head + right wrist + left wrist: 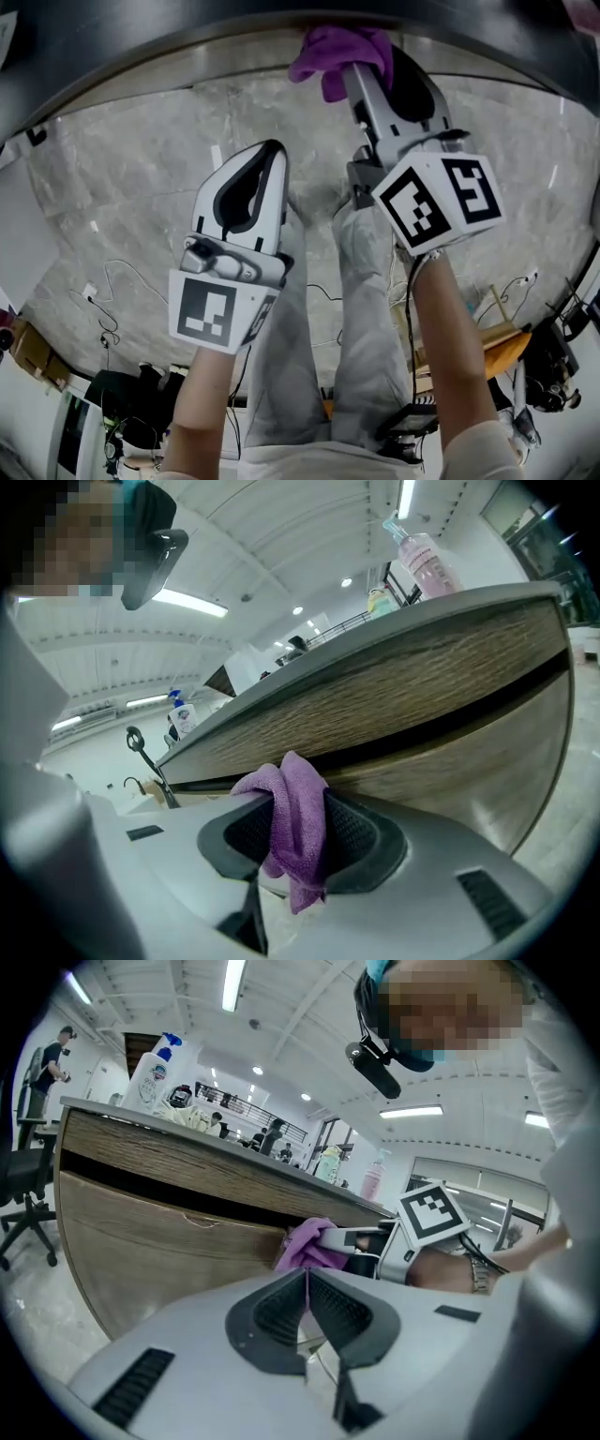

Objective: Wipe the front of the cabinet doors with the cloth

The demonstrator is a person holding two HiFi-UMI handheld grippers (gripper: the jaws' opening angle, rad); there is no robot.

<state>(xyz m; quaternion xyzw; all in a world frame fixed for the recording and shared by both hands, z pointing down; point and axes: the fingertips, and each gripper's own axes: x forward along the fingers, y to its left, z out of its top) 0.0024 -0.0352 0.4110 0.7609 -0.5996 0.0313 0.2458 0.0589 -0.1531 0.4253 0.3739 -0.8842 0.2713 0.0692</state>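
Currently gripped: the purple cloth (295, 829), bunched into a wad and clamped between the jaws of the right tool (370, 84), with a short tail hanging below the pads.
Cloth position: top centre of the head view. In the left gripper view it sits mid-frame and appears pressed to the wood just under a dark horizontal gap (141, 1183).
Cabinet door: a wood-grain front (469, 761) that curves away to the lower right of the right gripper view, beneath the overhanging surface (394, 637).
Left tool: the left tool (307, 1288) has its jaws shut together on nothing. It is held back from the cabinet at centre-left of the head view and looks idle.
Step in hand: probably a wiping stroke along the upper part of the door front.
Doing it well: keep the wad square to the wood so that cloth, not the hard jaw tips, meets the panel. Press evenly and follow the curve. Overlap the passes while working downward, and hold the clench firm so the cloth cannot slip out.
Risk: only a small wad protrudes, so the tips could scrape the wood or the cloth could snag in the gap.
Surroundings: a spray bottle (155, 1071) and a pink bottle (427, 562) stand on the surface. The marble floor (122, 187) lies below.
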